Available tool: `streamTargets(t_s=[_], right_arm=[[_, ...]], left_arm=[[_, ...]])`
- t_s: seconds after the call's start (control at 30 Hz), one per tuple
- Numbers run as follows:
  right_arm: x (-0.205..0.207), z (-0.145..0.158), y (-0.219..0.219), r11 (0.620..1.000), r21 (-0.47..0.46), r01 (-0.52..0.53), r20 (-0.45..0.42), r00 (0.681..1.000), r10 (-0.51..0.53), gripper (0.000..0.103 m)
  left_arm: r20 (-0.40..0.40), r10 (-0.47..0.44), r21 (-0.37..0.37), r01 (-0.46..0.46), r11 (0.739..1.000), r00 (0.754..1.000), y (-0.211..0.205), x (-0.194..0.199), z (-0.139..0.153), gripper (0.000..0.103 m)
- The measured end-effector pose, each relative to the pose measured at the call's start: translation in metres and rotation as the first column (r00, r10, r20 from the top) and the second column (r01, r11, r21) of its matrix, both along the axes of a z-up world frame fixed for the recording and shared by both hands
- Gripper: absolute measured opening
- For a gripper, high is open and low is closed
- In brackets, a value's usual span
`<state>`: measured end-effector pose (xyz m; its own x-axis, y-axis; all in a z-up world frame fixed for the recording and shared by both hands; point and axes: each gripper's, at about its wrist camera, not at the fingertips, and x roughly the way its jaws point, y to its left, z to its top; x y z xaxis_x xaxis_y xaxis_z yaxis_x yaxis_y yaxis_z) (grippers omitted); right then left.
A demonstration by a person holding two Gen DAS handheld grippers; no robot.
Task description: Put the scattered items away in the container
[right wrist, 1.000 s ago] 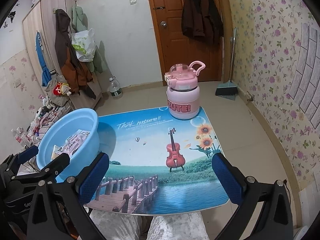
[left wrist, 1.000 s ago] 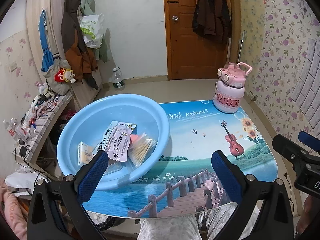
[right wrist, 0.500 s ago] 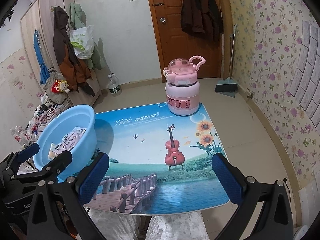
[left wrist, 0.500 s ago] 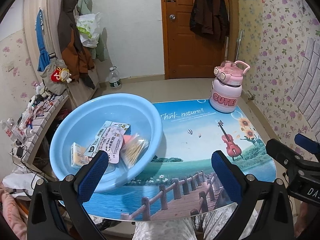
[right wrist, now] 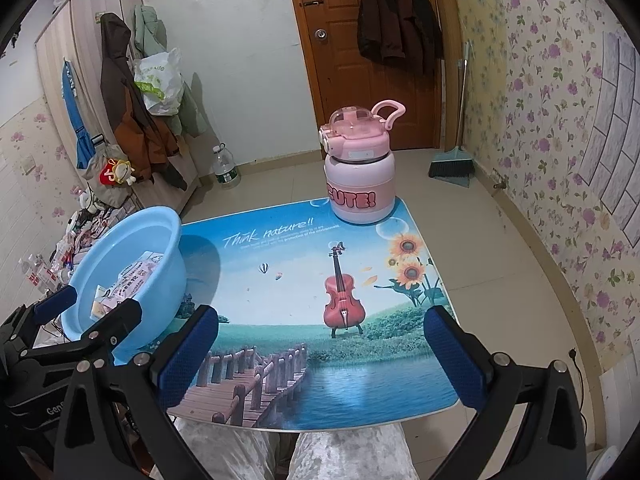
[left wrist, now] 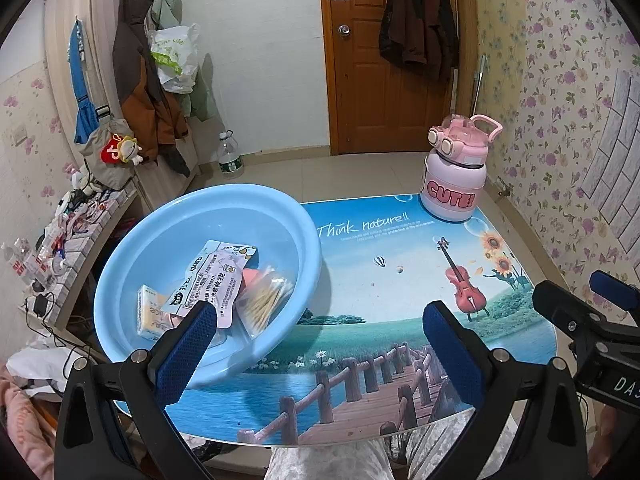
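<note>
Both grippers, left (left wrist: 320,354) and right (right wrist: 322,354), spread wide, empty, hovering at table's (right wrist: 280,272) near edge. Packets (left wrist: 212,280) and cotton swabs (left wrist: 266,300) lie gathered in blue basin (left wrist: 168,224) at left edge. Tabletop bare except pink bottle (right wrist: 360,176), upright at far side; tidying likely finished.

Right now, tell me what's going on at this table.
A seated person holds a pair of tongs in each hand, left tongs and right tongs, both open and holding nothing, poised above the near edge of the table. The blue basin at the left already holds the small packets. Only the pink bottle stands on the table's far side, outside the basin.
</note>
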<state>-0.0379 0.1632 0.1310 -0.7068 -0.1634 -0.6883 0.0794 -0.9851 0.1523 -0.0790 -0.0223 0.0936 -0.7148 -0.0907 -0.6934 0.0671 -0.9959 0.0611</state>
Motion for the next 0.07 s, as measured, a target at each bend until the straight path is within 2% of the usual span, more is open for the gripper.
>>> streamTargets(t_s=[0.07], right_arm=[[-0.0003,-0.0007,0.0006,1.000,-0.001,0.001,0.001,1.000,-0.001,0.103]], left_arm=[[0.000,0.002,-0.001,-0.002,1.000,1.000,0.0002,-0.0002,-0.0004,0.103]])
